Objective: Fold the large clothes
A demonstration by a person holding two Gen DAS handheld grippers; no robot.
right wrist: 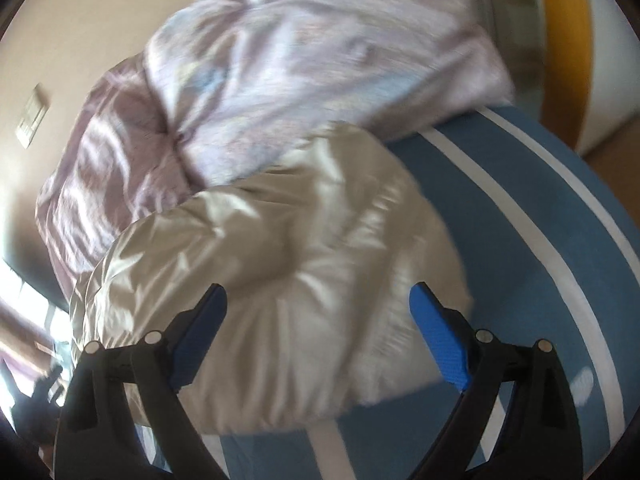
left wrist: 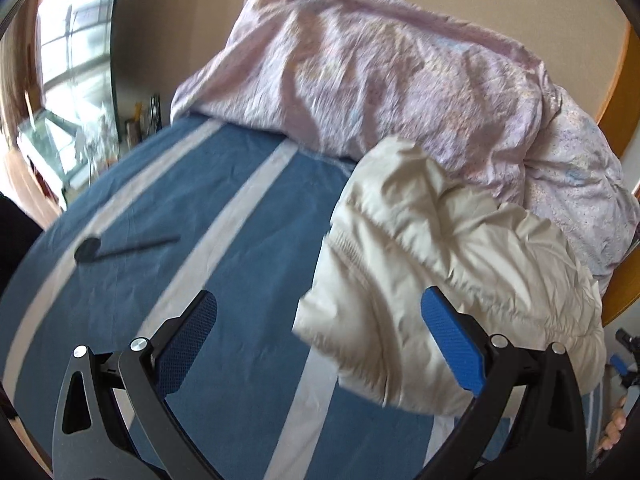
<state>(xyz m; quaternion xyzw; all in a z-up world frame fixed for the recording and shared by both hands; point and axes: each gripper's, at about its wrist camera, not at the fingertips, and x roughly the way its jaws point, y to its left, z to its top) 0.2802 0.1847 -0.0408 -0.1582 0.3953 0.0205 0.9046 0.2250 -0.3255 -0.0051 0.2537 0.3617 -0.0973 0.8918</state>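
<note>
A cream puffer jacket (left wrist: 440,272) lies bunched on the bed with the blue, white-striped sheet (left wrist: 224,248). My left gripper (left wrist: 318,304) hovers open above the jacket's left edge and the bare sheet, with nothing between its blue pads (left wrist: 452,344). In the right wrist view the jacket (right wrist: 280,264) fills the middle of the picture. My right gripper (right wrist: 318,300) stands open over it, its fingers wide apart and nothing pinched between them. The right wrist picture is blurred.
A crumpled pink floral duvet (left wrist: 380,72) is heaped behind the jacket against the beige wall. A black long-handled object (left wrist: 120,249) lies on the sheet at the left. A wooden bed frame (left wrist: 616,80) edges the right side. A window (left wrist: 68,60) is at the far left.
</note>
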